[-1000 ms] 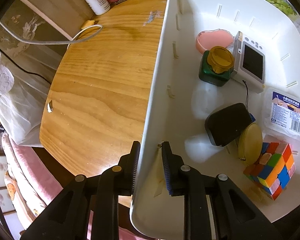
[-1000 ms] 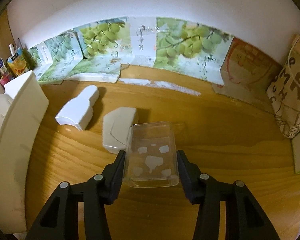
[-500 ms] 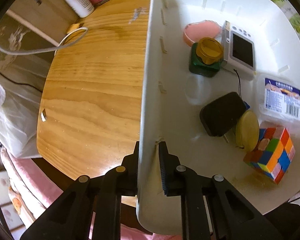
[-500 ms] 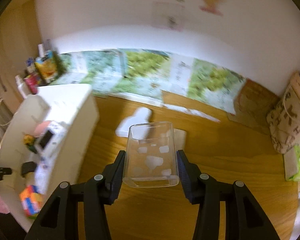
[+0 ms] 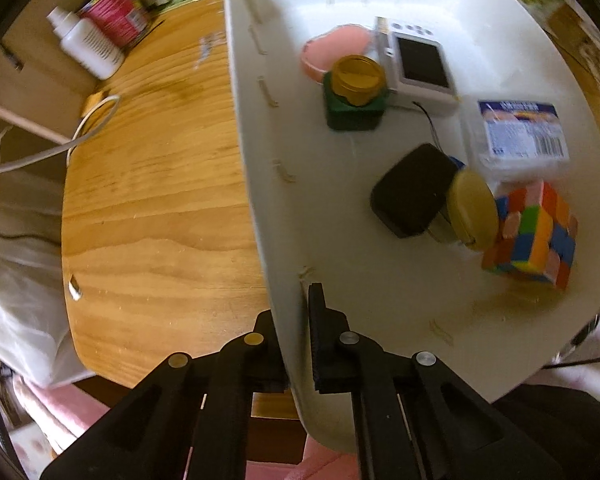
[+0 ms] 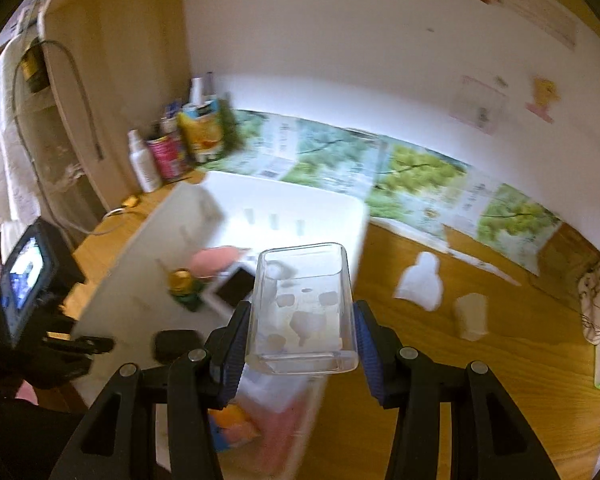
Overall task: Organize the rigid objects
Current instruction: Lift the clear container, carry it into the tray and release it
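My left gripper [image 5: 294, 312] is shut on the near left wall of a white plastic bin [image 5: 260, 184]. The bin holds a colour cube [image 5: 534, 232], a black case [image 5: 414, 196], a green jar with a gold lid [image 5: 356, 92], a small white camera [image 5: 420, 64], a pink dish [image 5: 332, 52] and a labelled clear box [image 5: 520, 132]. My right gripper [image 6: 302, 340] is shut on a clear plastic box [image 6: 302, 308], held above the bin's [image 6: 284, 200] right side. The left gripper also shows in the right wrist view [image 6: 76, 344].
The wooden table [image 5: 152, 184] carries a white bottle [image 5: 88, 46], a red can [image 5: 118, 12] and a white cable [image 5: 60, 148] at its back left. Two white objects [image 6: 420, 280] [image 6: 472, 316] lie on the table right of the bin. Grape-print cartons [image 6: 420, 172] line the wall.
My right gripper has swung left with the clear box, from over the bare table to above the bin. My left gripper has closed tighter on the bin wall and shifted the bin slightly.
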A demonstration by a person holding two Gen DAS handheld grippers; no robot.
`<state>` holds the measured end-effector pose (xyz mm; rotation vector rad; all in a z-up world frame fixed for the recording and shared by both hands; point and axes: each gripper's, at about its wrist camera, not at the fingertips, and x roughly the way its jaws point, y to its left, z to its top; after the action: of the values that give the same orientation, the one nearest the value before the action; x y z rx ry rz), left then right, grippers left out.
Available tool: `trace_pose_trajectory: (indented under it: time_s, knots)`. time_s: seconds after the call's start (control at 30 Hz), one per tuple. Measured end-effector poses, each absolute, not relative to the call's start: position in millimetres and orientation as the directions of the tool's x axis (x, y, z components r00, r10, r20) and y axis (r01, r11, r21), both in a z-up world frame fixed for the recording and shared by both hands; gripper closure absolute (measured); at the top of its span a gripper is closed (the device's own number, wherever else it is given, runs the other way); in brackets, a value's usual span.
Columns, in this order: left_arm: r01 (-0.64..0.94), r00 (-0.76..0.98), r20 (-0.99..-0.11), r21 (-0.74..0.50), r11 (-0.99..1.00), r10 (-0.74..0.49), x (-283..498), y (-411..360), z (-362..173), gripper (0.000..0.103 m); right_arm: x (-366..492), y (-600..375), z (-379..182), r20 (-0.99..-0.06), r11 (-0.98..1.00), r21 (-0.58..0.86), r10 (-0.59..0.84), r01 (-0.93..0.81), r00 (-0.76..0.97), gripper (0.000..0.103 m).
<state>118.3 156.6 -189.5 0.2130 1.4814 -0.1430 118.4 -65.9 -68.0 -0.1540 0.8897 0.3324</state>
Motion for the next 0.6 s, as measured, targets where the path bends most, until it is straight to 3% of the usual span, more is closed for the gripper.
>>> trace_pose_trajectory:
  time_s: [0.37, 0.6]
  knots:
    - [0.332, 0.093, -0.996, 0.031, 0.943, 0.000, 111, 161, -194, 0.095, 90, -12, -85, -0.830, 0.916, 0.038, 0.251, -0.399, 0.498, 0.053]
    - [0.309, 0.095, -0.995, 0.036, 0.950, 0.007, 114, 162, -192, 0.093, 85, -8, -90, -0.844, 0.912, 0.067, 0.269, -0.405, 0.465, 0.052]
